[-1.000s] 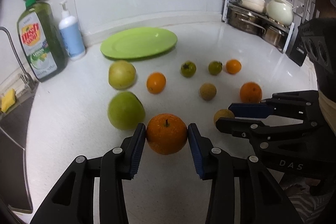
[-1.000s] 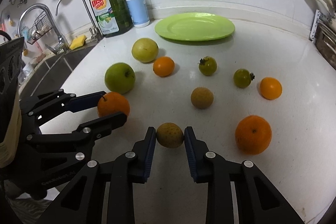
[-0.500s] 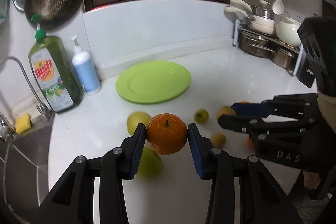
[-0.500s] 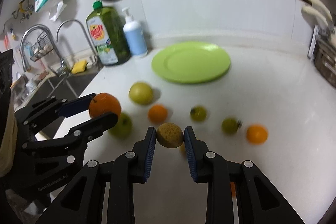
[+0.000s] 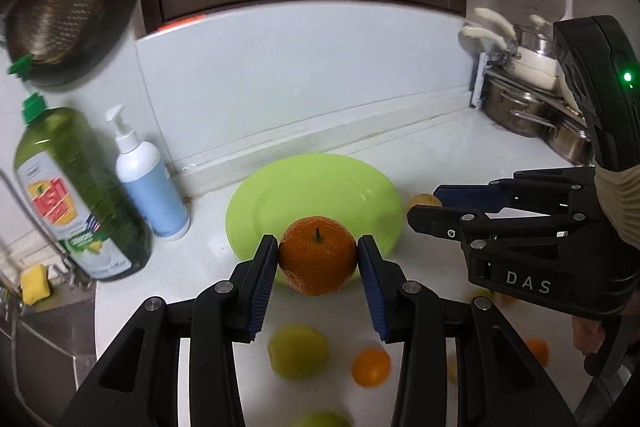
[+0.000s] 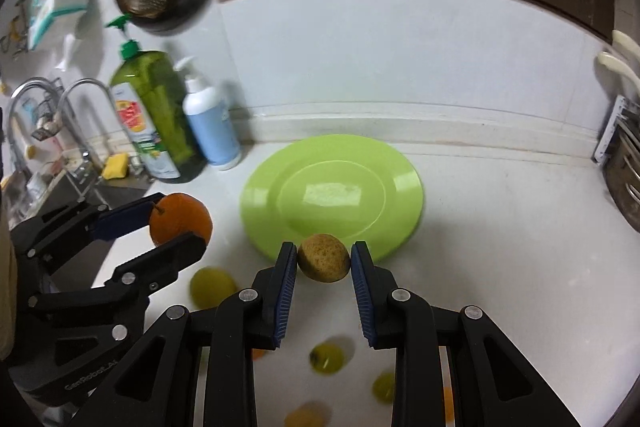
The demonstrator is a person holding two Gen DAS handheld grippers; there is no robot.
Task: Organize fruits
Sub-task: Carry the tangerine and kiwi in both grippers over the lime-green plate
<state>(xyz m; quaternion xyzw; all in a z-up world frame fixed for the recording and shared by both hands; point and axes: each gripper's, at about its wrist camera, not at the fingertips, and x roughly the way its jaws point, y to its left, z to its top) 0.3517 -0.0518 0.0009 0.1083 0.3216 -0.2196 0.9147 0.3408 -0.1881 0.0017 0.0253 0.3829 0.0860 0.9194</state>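
Observation:
My left gripper [image 5: 318, 261] is shut on a large orange [image 5: 317, 255] and holds it in the air over the near edge of the green plate [image 5: 320, 187]. My right gripper [image 6: 324, 259] is shut on a small brownish-yellow fruit [image 6: 323, 257], held above the plate's [image 6: 332, 195] near edge. The plate has nothing on it. In the right wrist view the left gripper and orange [image 6: 180, 219] show at the left. In the left wrist view the right gripper [image 5: 428, 209] shows at the right. Other fruits lie blurred on the counter below, among them a green apple [image 5: 298, 351] and a small orange [image 5: 371, 367].
A green dish-soap bottle [image 5: 76, 195] and a white-and-blue pump bottle [image 5: 150, 183] stand left of the plate. A sink with a tap [image 6: 76, 115] and yellow sponge [image 6: 115, 166] is at far left. A rack of pots [image 5: 524, 99] stands at the right.
Both grippers have risen from the counter with their fruits and moved forward toward the green plate. The plate is now close below the fingertips and the loose fruits lie beneath.

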